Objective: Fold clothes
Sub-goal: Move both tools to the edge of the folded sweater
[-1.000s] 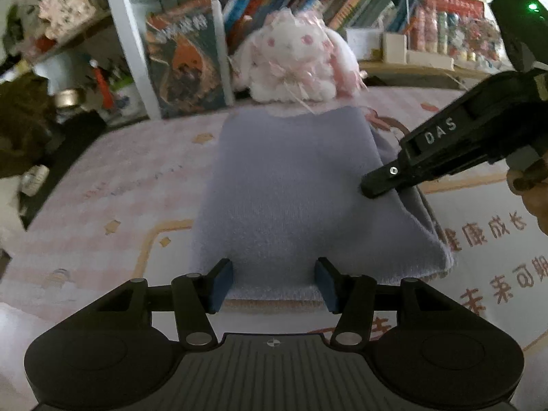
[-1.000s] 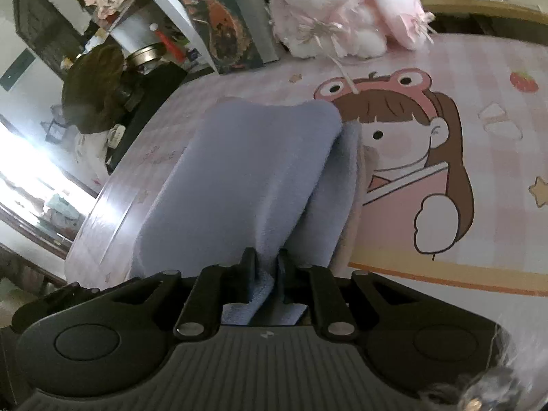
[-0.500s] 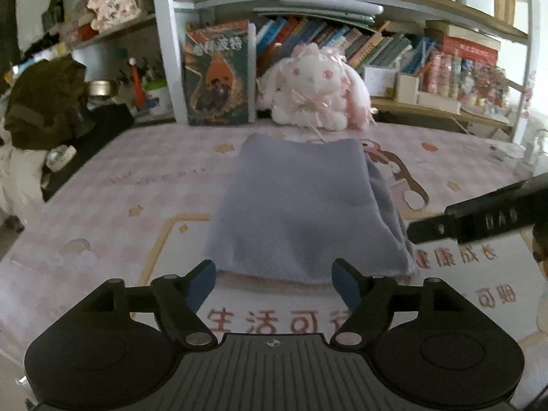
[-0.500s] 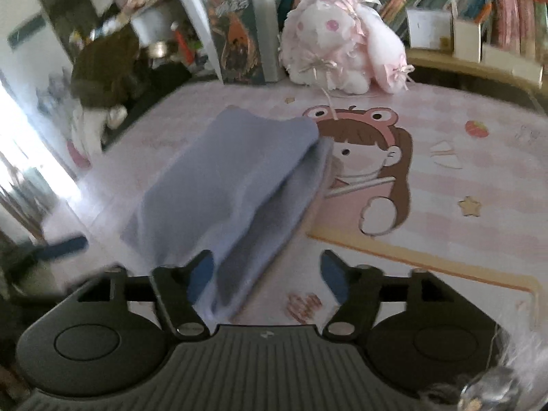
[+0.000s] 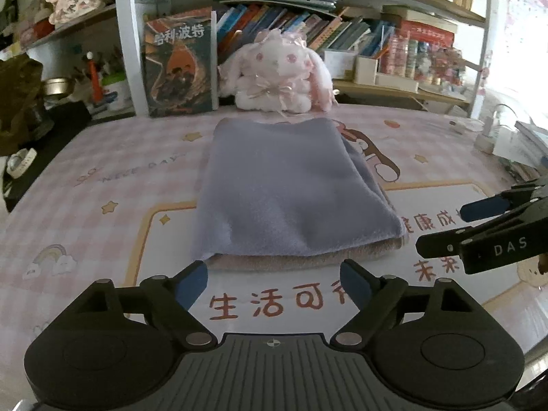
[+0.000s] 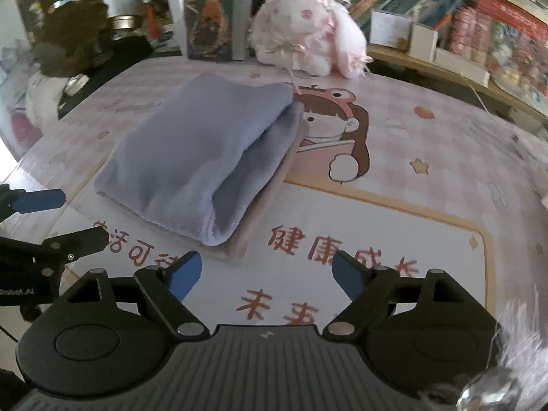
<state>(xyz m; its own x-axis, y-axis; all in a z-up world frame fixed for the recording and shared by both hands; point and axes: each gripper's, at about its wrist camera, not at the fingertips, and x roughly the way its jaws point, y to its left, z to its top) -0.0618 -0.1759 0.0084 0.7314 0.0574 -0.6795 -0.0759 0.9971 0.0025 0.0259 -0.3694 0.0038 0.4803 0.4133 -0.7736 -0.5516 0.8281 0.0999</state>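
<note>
Lavender fleece garment (image 5: 291, 188), folded, flat, perhaps pink-lined

Quick count: one folded lilac garment (image 5: 291, 191) with one beige layer (image 5: 308, 262) peeking out underneath, all on one counter (image 5: 102, 185). One pink plush bunny (image 5: 277, 72) at the back, one big poster-style book (image 5: 178, 65) standing beside it. Two tools: left tool (image 5: 274, 282), right tool (image 6: 265, 274). Shelf books (image 5: 291, 27): too many to count.

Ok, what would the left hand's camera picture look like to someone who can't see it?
A folded lavender garment lies flat on a pink cartoon table mat, with the open left gripper empty just before it. A pink plush bunny sits behind.
</note>
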